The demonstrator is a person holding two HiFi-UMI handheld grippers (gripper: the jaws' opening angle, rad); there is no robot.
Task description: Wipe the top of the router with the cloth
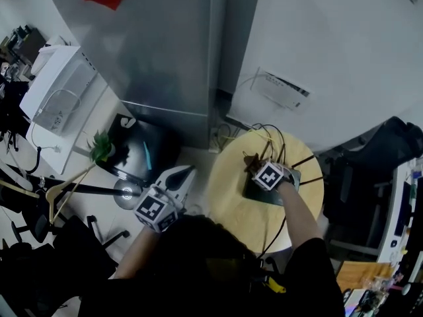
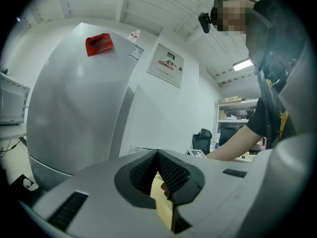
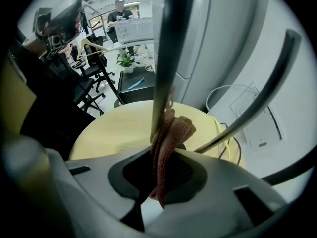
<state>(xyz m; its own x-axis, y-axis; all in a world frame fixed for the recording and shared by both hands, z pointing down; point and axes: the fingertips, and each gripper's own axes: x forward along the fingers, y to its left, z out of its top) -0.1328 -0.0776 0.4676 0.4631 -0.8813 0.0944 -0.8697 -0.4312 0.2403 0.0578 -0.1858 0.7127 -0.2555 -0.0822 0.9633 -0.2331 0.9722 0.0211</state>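
The pinkish-brown cloth (image 3: 171, 133) is being gripped between the jaws of the right gripper (image 1: 258, 167) above the black router (image 1: 261, 193) near the middle of the round yellow table (image 1: 228, 207), while the left gripper (image 1: 185, 174) is being held closed and empty off the table's left edge.

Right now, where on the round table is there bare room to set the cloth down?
Bare wood lies left of the router and toward the near edge of the table. The far side is crowded with cables and antennas; the right gripper holds the cloth there.
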